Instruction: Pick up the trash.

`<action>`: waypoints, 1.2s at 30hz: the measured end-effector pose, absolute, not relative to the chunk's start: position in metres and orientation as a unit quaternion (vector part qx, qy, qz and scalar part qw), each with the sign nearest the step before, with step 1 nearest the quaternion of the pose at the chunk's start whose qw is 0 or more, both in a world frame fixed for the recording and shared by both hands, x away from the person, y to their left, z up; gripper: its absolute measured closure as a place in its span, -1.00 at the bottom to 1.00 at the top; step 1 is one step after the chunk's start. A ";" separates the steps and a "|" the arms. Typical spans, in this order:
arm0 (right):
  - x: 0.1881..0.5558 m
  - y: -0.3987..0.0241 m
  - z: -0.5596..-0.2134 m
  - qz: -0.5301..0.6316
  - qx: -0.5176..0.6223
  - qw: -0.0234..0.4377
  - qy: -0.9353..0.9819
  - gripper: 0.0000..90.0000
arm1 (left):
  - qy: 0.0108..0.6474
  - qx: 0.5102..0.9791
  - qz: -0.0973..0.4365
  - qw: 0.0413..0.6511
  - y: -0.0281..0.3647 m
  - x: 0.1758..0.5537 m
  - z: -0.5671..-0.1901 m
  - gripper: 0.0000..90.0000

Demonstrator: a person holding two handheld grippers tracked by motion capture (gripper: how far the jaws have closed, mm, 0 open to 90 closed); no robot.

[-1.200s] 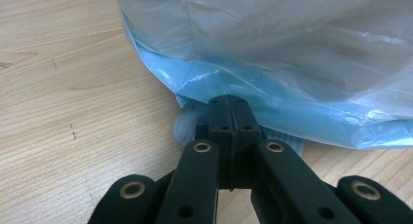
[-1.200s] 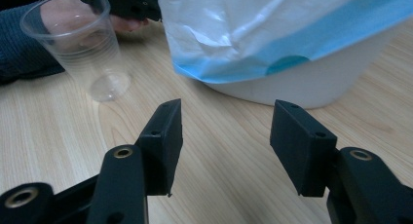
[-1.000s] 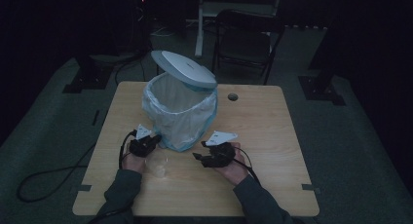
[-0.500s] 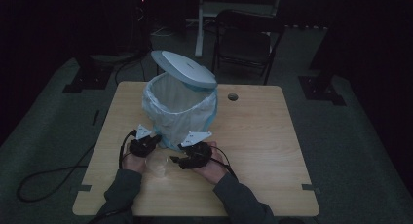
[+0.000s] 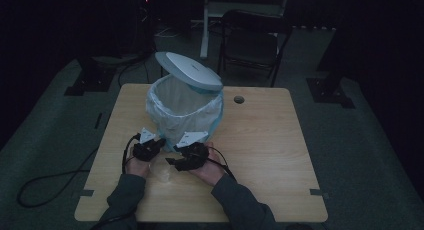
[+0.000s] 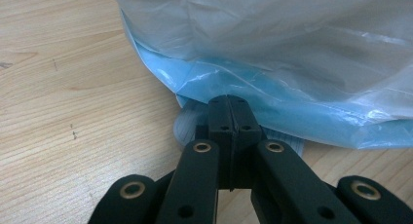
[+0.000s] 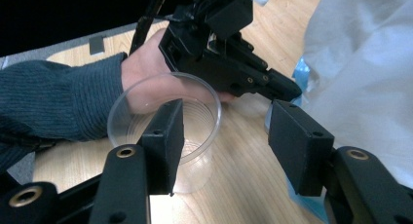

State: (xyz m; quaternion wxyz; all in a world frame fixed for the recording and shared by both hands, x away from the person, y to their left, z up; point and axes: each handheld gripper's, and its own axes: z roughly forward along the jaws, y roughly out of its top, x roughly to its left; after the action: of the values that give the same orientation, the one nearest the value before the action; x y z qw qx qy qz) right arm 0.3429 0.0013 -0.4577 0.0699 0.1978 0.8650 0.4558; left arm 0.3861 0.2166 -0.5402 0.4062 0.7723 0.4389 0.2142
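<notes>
Your right tool [image 7: 221,141] stood released, w/ the upright clear cup [image 7: 165,131] just off its left jaw; left tool [image 6: 229,118] sat clenched, empty, by the bin bag [image 6: 292,63].

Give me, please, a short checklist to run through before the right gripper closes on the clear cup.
1. Clear cup upright on the table: ok.
2. Cup looks empty: ok.
3. Right gripper jaws apart, wide enough for the cup: ok.
4. Cup centred between those jaws: not ok; it sits off to one side, and one jaw overlaps its rim.
5. Bin lid raised, mouth open: ok.
6. Left gripper clear of the cup: ok; its jaws are shut low at the foot of the bin. Whether they pinch anything there: cannot tell.
</notes>
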 end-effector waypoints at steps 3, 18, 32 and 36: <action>0.344 0.003 -0.462 0.447 0.196 0.066 0.870 0.05 | 0.439 0.772 0.215 0.407 0.216 0.386 -0.540 1.00; 0.345 -0.011 -0.481 0.426 0.188 0.019 0.885 0.53 | 0.439 0.772 0.214 0.407 0.217 0.386 -0.540 1.00; 0.336 -0.024 -0.482 0.419 0.160 0.033 0.893 0.92 | 0.440 0.772 0.214 0.407 0.217 0.386 -0.540 1.00; 0.338 -0.030 -0.485 0.420 0.165 0.031 0.892 0.92 | 0.440 0.772 0.214 0.407 0.217 0.386 -0.540 1.00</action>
State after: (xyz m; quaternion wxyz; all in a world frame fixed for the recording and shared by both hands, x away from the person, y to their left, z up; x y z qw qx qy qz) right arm 0.3378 -0.0301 -0.4854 0.0314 0.1646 0.8920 0.4198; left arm 0.3862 0.2166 -0.5403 0.4069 0.7717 0.4396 0.2137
